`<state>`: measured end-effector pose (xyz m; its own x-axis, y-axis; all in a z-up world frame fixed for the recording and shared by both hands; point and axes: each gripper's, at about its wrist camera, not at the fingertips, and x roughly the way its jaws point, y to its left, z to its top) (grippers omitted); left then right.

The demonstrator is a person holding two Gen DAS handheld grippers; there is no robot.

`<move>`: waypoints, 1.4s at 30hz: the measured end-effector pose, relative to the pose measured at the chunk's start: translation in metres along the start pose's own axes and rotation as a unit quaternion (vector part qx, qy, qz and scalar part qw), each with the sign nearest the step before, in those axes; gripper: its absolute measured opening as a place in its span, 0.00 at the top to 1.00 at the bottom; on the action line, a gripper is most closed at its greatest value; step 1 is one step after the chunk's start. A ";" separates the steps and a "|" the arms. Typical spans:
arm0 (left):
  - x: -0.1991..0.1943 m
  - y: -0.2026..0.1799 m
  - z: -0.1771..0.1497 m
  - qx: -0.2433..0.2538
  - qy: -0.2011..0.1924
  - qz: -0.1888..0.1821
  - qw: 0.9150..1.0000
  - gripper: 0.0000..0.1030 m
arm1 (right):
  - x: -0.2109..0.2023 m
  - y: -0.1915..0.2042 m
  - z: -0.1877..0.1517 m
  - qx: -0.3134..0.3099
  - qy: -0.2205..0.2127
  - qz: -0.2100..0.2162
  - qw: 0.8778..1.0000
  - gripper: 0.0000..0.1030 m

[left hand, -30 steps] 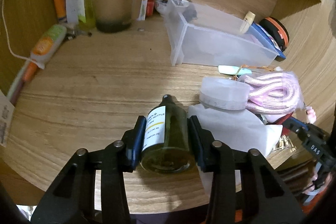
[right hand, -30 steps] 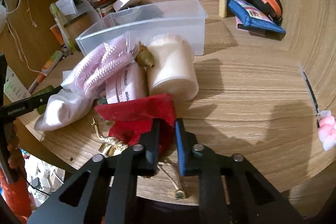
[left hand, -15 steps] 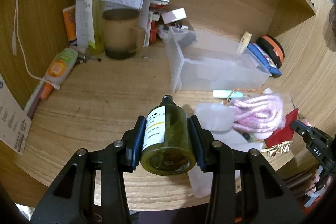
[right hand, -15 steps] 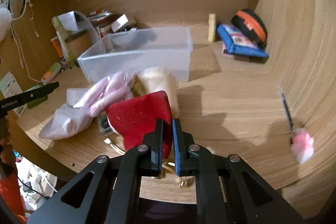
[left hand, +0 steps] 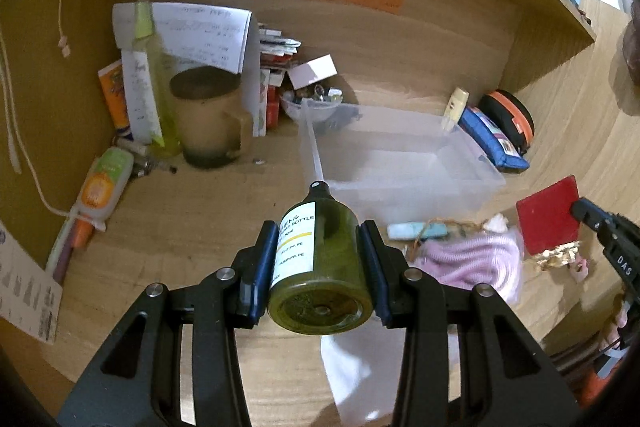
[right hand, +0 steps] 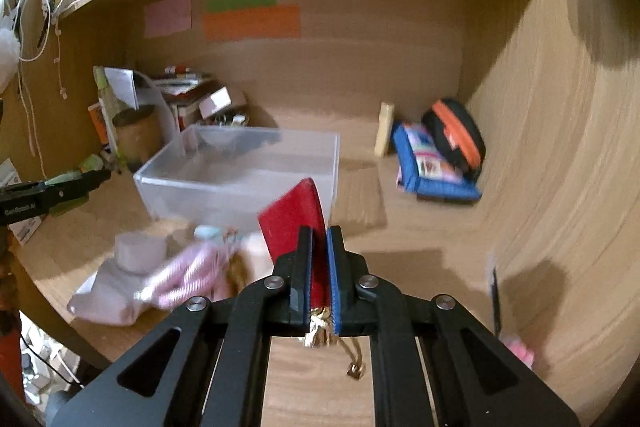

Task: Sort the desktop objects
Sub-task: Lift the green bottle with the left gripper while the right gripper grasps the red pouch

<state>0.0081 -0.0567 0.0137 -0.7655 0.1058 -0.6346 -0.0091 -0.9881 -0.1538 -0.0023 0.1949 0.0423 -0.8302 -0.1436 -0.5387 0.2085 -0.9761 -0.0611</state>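
Note:
My left gripper point(left hand: 319, 241) is shut on a green pump bottle point(left hand: 320, 259) with a white label, held above the desk in front of a clear plastic bin point(left hand: 396, 163). My right gripper point(right hand: 319, 239) is shut on a red pouch point(right hand: 294, 223) with gold tassels, lifted above the desk near the bin point(right hand: 240, 175). The red pouch also shows in the left wrist view point(left hand: 548, 215) at the right. A pink rope bundle point(left hand: 472, 263) and a white bag point(right hand: 108, 291) lie on the desk in front of the bin.
A brown mug point(left hand: 208, 119), papers, a tall green bottle point(left hand: 156, 87) and an orange tube point(left hand: 100, 187) stand at the back left. A blue pouch point(right hand: 432, 167) and a black-orange case point(right hand: 456, 135) lie at the back right. A pink item point(right hand: 518, 349) lies by the right wall.
Both grippers have risen and pulled back from the desk. The red pouch has been lifted off the pile. The green bottle stays gripped and is carried higher.

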 end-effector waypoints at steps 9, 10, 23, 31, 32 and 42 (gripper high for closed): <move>0.007 -0.011 0.029 0.015 -0.010 -0.011 1.000 0.60 | 0.015 0.004 0.044 -0.025 -0.029 -0.007 0.999 0.94; 0.009 -0.013 0.031 0.016 -0.010 -0.012 1.000 0.60 | 0.019 0.003 0.046 -0.027 -0.026 -0.006 0.999 0.94; 0.044 -0.036 0.040 0.042 0.019 -0.031 0.998 0.60 | 0.093 -0.045 -0.029 0.018 0.157 -0.018 0.987 0.57; 0.073 -0.046 0.059 0.055 0.045 -0.021 0.997 0.60 | 0.119 -0.046 -0.052 0.019 0.202 0.000 0.979 0.56; 0.077 -0.047 0.062 0.057 0.049 -0.020 0.997 0.60 | 0.119 -0.046 -0.052 0.017 0.202 0.003 0.979 0.56; 0.121 -0.052 0.078 0.065 0.097 -0.026 0.993 0.60 | 0.125 -0.040 -0.050 0.002 0.196 0.041 0.980 0.94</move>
<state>-0.1343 -0.0010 0.0038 -0.6240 0.1638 -0.7640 -0.1378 -0.9855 -0.0987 -0.0888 0.2240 -0.0645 -0.5481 -0.1483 -0.8231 0.2640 -0.9645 -0.0020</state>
